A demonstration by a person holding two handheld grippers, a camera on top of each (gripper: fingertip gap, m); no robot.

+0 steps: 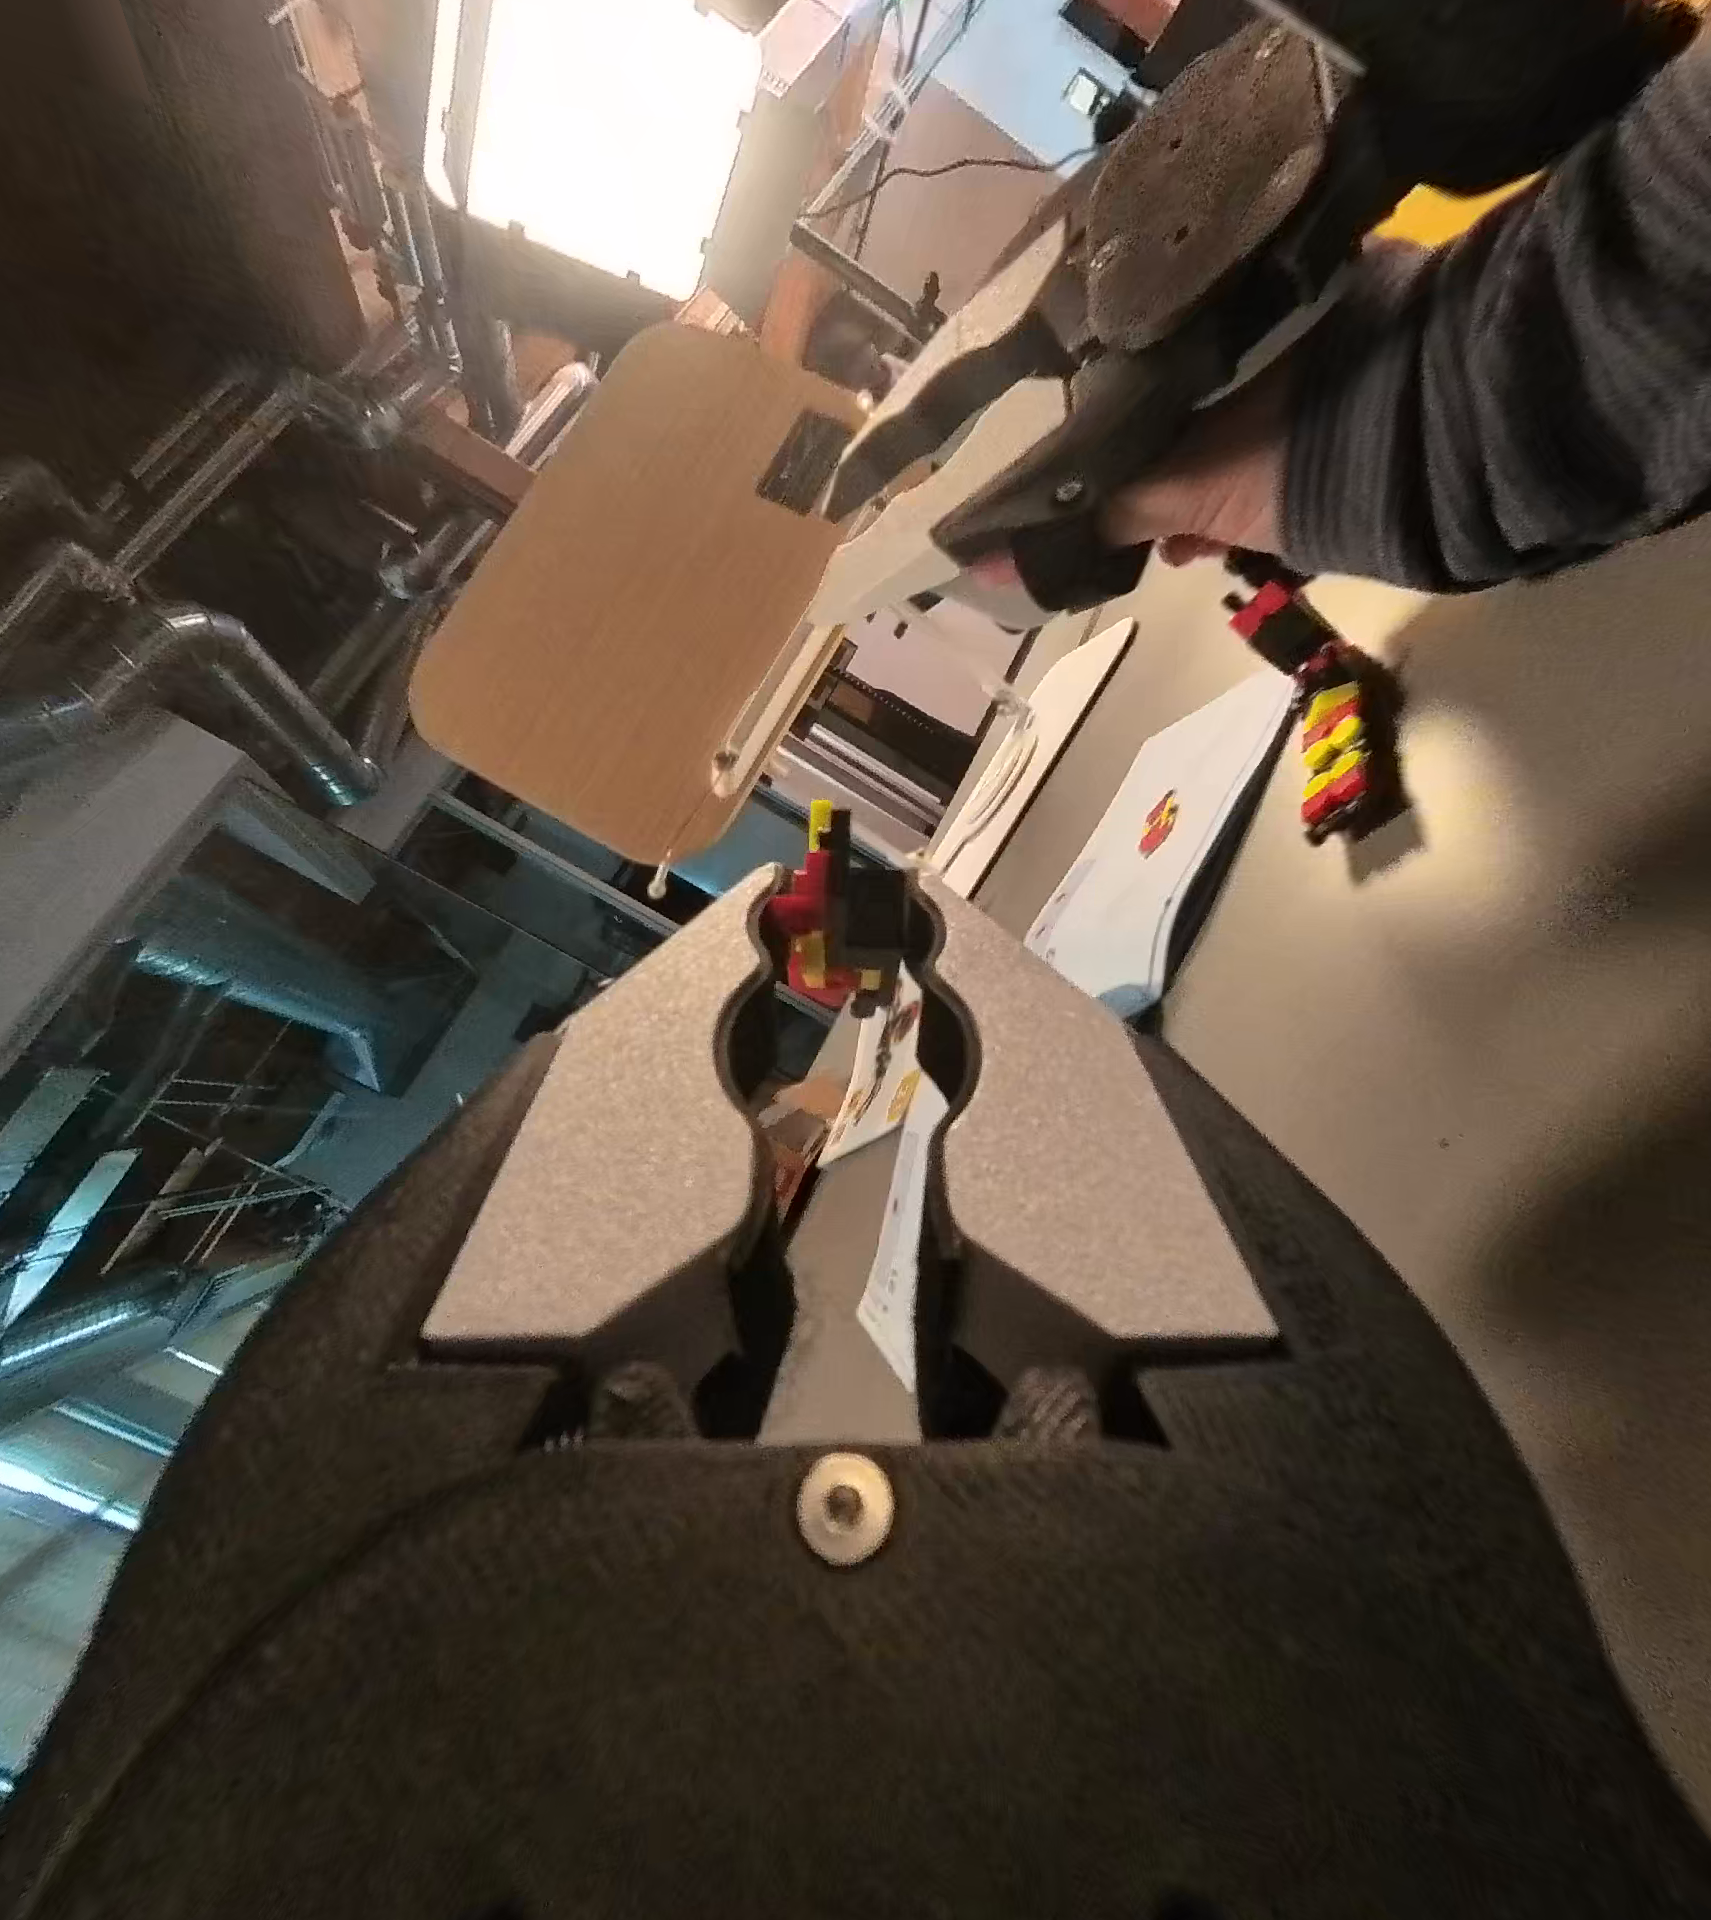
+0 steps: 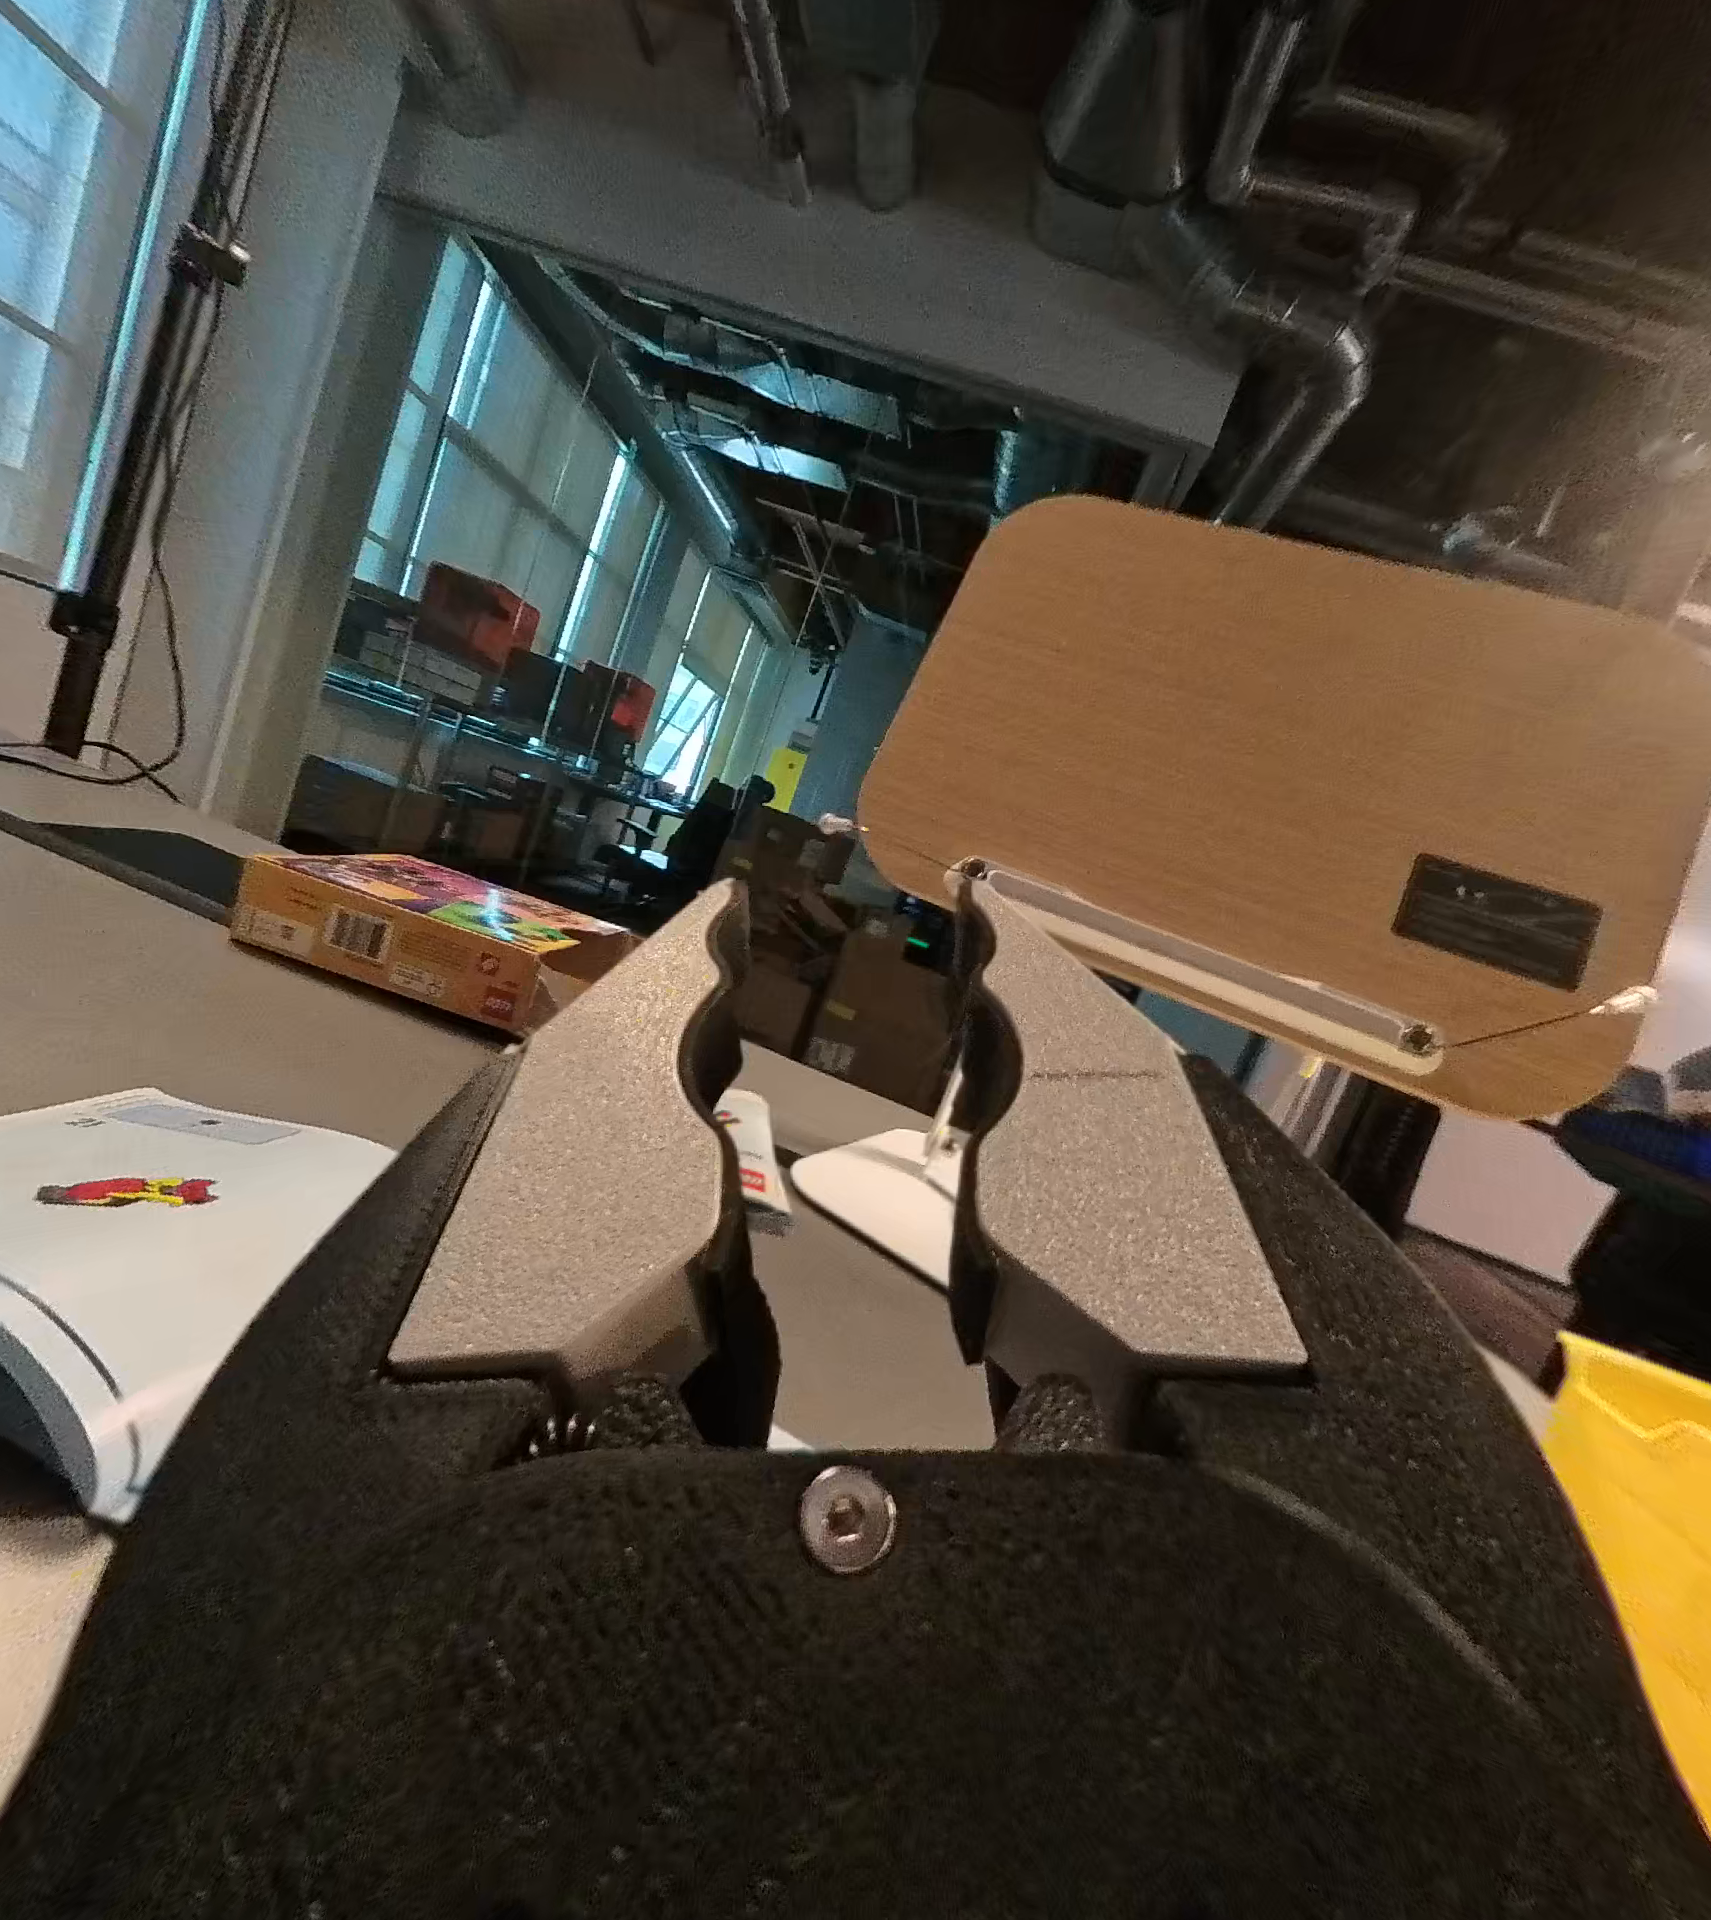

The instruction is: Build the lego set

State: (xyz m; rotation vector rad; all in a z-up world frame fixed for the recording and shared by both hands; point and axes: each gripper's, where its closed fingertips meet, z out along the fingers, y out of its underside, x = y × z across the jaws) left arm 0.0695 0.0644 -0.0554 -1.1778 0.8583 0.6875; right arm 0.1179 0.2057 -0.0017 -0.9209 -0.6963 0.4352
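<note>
A small red, yellow and black lego sub-assembly (image 1: 835, 925) is seen clamped between the tips of the left hand-held gripper (image 1: 840, 894), whose jaws are closed down onto it and which is raised clear of the grey counter (image 1: 1453, 1143). The right hand-held gripper (image 2: 846, 914) is seen with its jaws parted and nothing between them; in the left wrist view it (image 1: 944, 488) is observed lifted above the counter, held by a hand in a grey sleeve (image 1: 1557, 343).

A larger red, yellow and black lego build (image 1: 1334, 727) is noted on the counter beneath that hand, just beside the open instruction booklet (image 2: 103, 1195). A lego box (image 2: 415, 935) lies farther back on the counter, and a wooden board on a white stand (image 2: 1298, 790) stands beyond the booklet. A yellow bin (image 2: 1703, 1558) is partly visible at the right edge of the right wrist view.

The step in hand is judged to be the joining of the held sub-assembly to the larger build. It is recommended that the larger build be steadied by the right hand-held gripper, the studs be aligned squarely before pressure is applied, and the grip be released only once seating is confirmed. Blur prevents the stud orientation from being determined.
</note>
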